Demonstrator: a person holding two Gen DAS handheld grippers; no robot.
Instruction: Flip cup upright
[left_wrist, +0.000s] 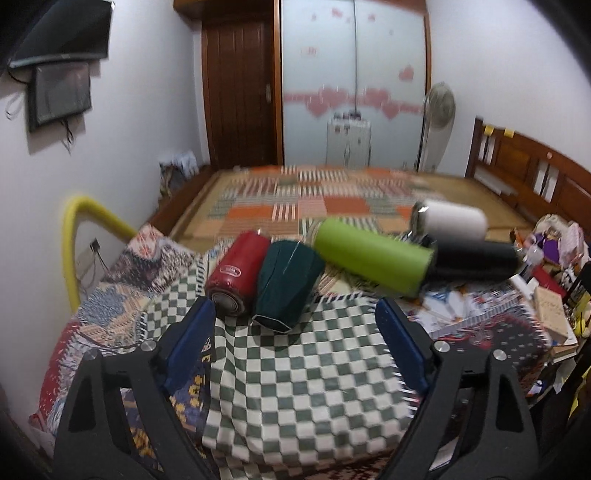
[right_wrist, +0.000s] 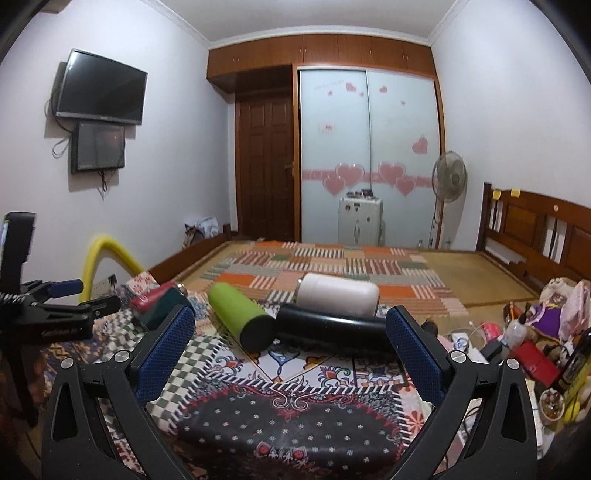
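Several cups lie on their sides in a row on the patterned cloths. In the left wrist view they are a red cup (left_wrist: 236, 273), a dark green cup (left_wrist: 286, 284), a lime green cup (left_wrist: 373, 258), a black cup (left_wrist: 476, 260) and a white cup (left_wrist: 452, 219). My left gripper (left_wrist: 295, 314) is open and empty, just short of the red and dark green cups. My right gripper (right_wrist: 290, 325) is open and empty, with the lime green cup (right_wrist: 240, 319), black cup (right_wrist: 332, 326) and white cup (right_wrist: 338, 295) in front of it. The left gripper (right_wrist: 79, 295) shows at the left of the right wrist view.
A green checkered cloth (left_wrist: 295, 369) lies over a patterned cloth (right_wrist: 288, 417). A bed with a patchwork mat (right_wrist: 332, 266) stretches behind. Cluttered small items (right_wrist: 535, 339) sit at the right. A yellow tube (left_wrist: 74, 236) arches at the left by the wall.
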